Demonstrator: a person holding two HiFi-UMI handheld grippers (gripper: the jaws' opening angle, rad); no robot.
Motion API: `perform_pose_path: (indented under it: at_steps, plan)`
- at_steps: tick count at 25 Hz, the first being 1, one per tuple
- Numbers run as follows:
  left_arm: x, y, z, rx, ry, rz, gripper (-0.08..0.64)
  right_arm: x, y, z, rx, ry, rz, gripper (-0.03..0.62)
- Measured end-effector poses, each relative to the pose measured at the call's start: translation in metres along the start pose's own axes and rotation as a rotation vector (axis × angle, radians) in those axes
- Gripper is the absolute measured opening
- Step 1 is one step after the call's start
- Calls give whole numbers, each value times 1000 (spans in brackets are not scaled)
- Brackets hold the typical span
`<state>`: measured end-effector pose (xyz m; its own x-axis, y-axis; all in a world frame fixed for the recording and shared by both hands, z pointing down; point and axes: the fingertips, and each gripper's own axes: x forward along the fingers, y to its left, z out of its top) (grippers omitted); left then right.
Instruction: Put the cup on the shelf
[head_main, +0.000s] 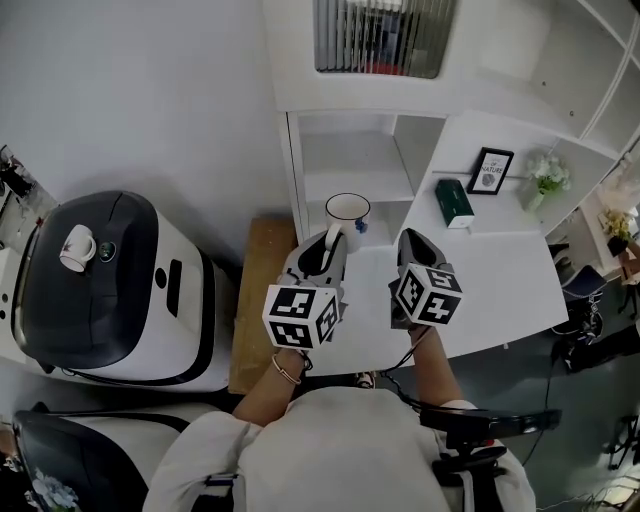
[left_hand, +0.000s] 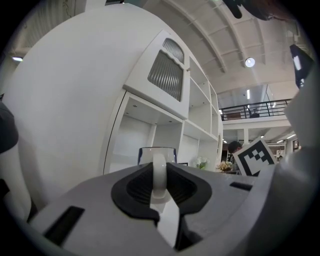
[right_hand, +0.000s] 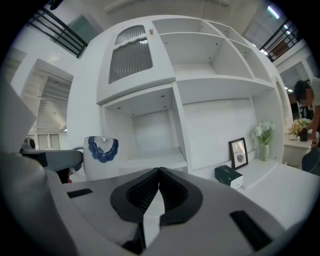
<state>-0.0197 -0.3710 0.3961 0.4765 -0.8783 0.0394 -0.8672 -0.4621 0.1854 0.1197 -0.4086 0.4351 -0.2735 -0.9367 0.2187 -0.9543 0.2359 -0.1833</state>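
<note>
Two grippers up front: the left gripper (head_main: 325, 252) is clamped on the handle of the white cup (head_main: 347, 210), holding it upright just before the lower-left compartment of the white shelf unit (head_main: 296, 170), while the right gripper (head_main: 412, 246) hangs beside it, jaws pressed together, empty.

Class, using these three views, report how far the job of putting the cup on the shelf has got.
Done: the left gripper has the cup by its handle, jaws closed on it. In hand: the cup is held in front of the shelf, facing its low open compartment. Left: set it inside and let go; the compartment shows no cup yet. The right gripper is shut and empty.
</note>
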Motion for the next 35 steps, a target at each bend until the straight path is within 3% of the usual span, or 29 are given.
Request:
perform_pose_path:
  at_steps: [22, 35]
  plan:
    - [97, -17, 23, 7, -34, 6, 63, 39, -93, 24, 21, 6, -45, 23]
    - [169, -11, 38, 2, 5, 27, 63, 80, -136, 33, -15, 52, 3, 23]
